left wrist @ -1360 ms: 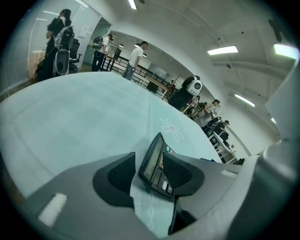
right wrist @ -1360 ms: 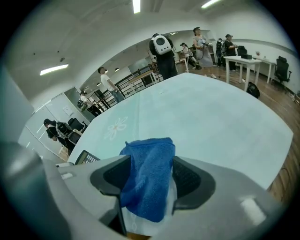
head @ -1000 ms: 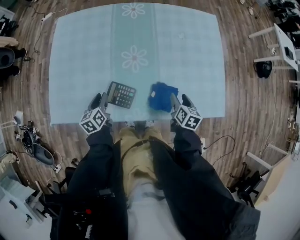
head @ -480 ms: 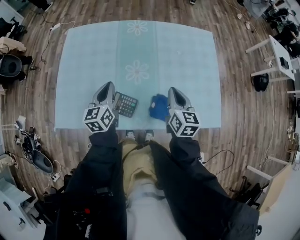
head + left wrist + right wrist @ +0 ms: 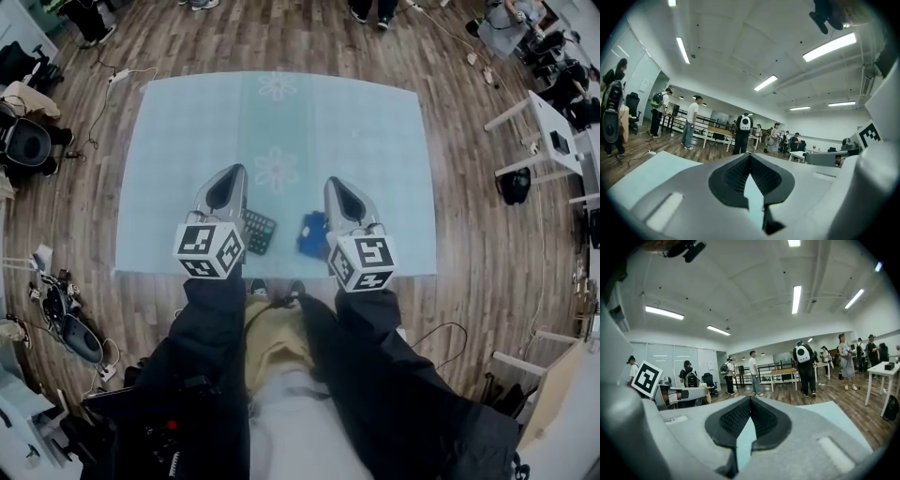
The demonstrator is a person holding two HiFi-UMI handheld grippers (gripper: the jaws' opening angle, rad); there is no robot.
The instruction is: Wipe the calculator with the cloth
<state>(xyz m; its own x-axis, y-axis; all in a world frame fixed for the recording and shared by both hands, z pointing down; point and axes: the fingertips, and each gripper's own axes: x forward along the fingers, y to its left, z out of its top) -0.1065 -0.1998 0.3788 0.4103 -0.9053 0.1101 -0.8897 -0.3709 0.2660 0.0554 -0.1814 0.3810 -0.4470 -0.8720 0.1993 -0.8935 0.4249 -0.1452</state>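
Apparently nothing is being wiped at this moment. We see the calculator (image 5: pixel 261 232) lying flat near the front edge of the counter (image 5: pixel 375 141), partly hidden under the left gripper (image 5: pixel 232 178). The blue cloth (image 5: pixel 312 233) sits bunched just beside it, to its right, and does not cover it. Both grippers hover above the counter and point out across the room. In its own view the left gripper (image 5: pixel 750 161) has its jaws pressed together with nothing between them, and the right gripper (image 5: pixel 750 404) is closed and empty too. We cannot tell whether the calculator has been wiped. We judge that any wiping left would need the cloth picked up first.
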